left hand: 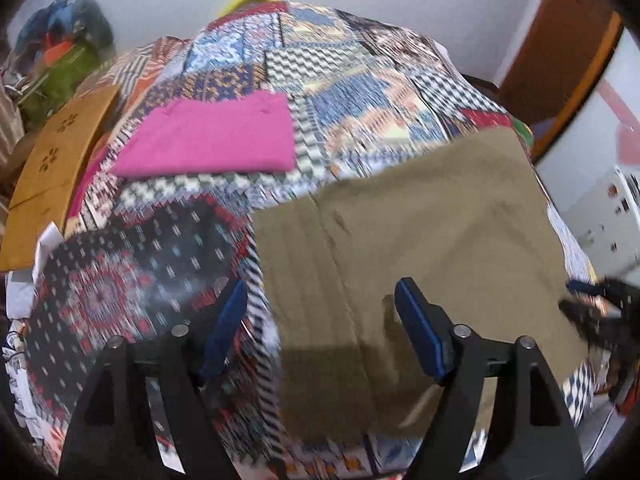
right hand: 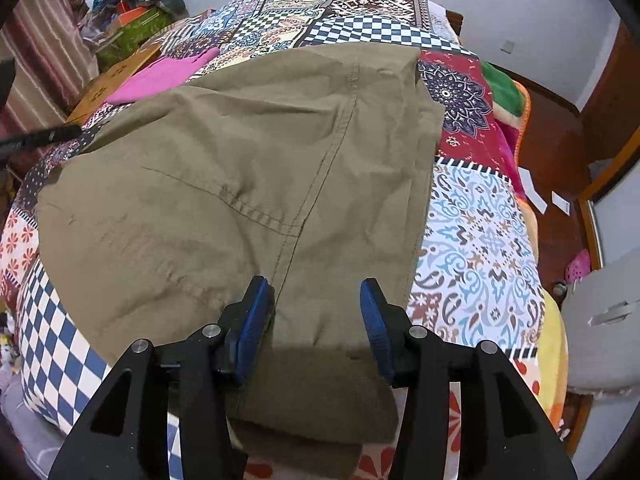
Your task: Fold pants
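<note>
Olive-khaki pants [right hand: 248,184] lie folded and flat on a patchwork bedspread [right hand: 480,232]; they also show in the left wrist view [left hand: 420,240]. My right gripper [right hand: 316,312] is open and empty, just above the near edge of the pants, jaws astride a seam. My left gripper [left hand: 320,320] is open and empty above the pants' left edge, one finger over the bedspread [left hand: 120,280]. The right gripper shows blurred at the right edge of the left wrist view [left hand: 596,304].
A folded pink garment [left hand: 212,136] lies on the bed beyond the pants, also in the right wrist view [right hand: 160,76]. A cardboard box [left hand: 52,168] and a pile of bags [left hand: 60,52] sit at the far left. A wooden door [left hand: 560,60] stands right.
</note>
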{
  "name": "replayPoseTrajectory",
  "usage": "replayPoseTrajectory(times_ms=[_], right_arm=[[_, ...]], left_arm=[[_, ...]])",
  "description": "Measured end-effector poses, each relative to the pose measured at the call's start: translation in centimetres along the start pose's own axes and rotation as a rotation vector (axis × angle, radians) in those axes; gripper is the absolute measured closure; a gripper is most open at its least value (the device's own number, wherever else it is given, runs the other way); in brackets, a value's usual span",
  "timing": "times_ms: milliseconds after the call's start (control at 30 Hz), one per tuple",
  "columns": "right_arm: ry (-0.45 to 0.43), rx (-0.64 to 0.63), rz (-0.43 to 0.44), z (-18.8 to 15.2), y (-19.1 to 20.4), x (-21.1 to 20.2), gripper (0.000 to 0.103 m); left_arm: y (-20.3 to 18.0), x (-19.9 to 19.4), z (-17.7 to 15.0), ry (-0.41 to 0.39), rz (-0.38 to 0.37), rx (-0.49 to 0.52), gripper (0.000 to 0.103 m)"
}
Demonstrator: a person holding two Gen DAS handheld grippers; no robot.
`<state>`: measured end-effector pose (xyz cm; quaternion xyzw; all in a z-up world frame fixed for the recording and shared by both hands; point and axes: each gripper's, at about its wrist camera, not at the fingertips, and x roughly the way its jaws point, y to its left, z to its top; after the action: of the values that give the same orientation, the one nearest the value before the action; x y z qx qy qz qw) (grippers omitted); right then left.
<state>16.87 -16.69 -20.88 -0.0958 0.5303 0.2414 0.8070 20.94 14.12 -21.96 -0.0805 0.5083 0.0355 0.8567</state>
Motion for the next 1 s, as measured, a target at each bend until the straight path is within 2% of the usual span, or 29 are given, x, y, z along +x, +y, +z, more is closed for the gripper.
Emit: replayPoseTrajectory(times_ms=[133,267,333,533,667,767,867,1000], right_arm=[[0.004,-0.002,-0.005,-0.3,0.0,-0.2,0.059],[0.003,-0.016,-0.021,-0.5,0.2,-0.3,0.056],[0.001,-0.020,-0.028,-0.5,0.2,-0.3,0.054],[0.000,-0.011,-0.031,-0.6,-0.1,-0.8,0.051],[-0.004,-0.008,-0.063,-0.6,-0.5,-2.1,0.051],[-0.039,0.008,-0.086,-0.3,-0.8,-3.6,0.051],[-0.083,0.003,-0.102,0.2,-0.4,-5.2,0.051],[-0.141,-0.010,-0.085,1.3,0.8,-6.9,0.048]], left_arm=[[-0.4,1.8,-3.0,0.048,0.022,-0.008,0.022],[0.8,1.8,-4.9,0.011,0.010,-0.054,0.012],[1.2,1.7,-5.4,0.008,-0.003,-0.072,0.012],[1.2,0.5,-4.6,0.003,0.040,-0.054,0.010],[1.6,-1.7,-4.1,-0.032,0.057,-0.093,0.009],[1.8,-3.3,-4.1,-0.048,0.074,-0.132,0.007],[2.0,-4.3,-4.6,-0.048,0.029,-0.171,0.006],[2.2,-4.7,-5.9,-0.023,-0.069,-0.254,0.005]])
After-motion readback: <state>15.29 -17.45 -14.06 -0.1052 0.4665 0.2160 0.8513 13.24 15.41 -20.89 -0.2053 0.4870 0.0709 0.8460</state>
